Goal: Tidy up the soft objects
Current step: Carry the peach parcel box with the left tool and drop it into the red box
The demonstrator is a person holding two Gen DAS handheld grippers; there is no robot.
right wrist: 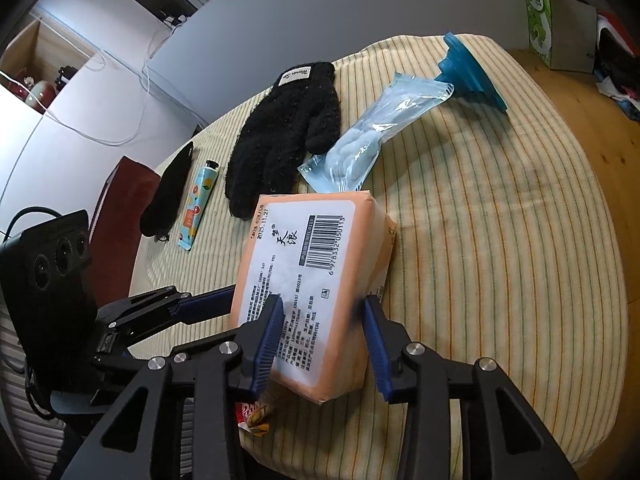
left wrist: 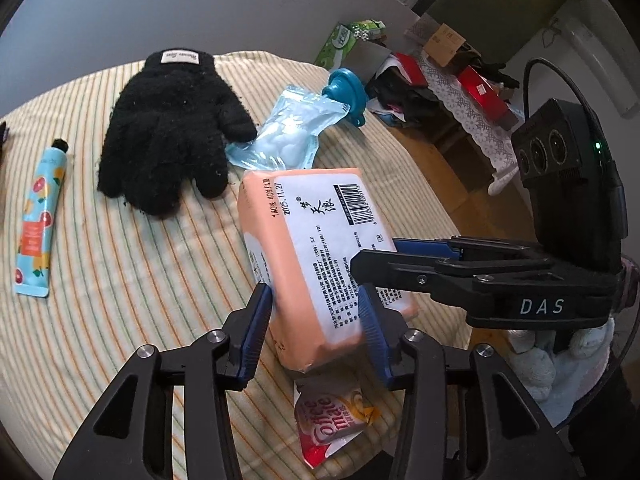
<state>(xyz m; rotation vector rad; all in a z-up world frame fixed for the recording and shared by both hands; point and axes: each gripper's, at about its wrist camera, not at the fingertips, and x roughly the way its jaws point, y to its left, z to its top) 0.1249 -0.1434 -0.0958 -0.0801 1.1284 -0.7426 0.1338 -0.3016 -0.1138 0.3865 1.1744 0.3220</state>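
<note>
We hold an orange tissue pack tilted above the near edge of a striped cloth, its white barcode label facing up. Our left gripper is clamped across the pack's near end, blue pads pressed to both sides. Our right gripper straddles the same pack; its left pad touches the label, while we cannot tell whether its right pad meets the wrapper, so its grip is unclear.

Beneath the pack, a red-and-white Coffee-mate sachet lies at the cloth's front edge. Just beyond the pack's far end sits a clear blue pouch holding pale blue contents, its sealed end touching a teal collapsible funnel. A black fuzzy glove lies beside the pouch, thumb touching it. Farther left rest a fruit-printed hand-cream tube and a black fuzzy item near the cloth's left border.

The right half of the cloth lies bare up to the wooden tabletop. A green tissue box stands past the far corner.
</note>
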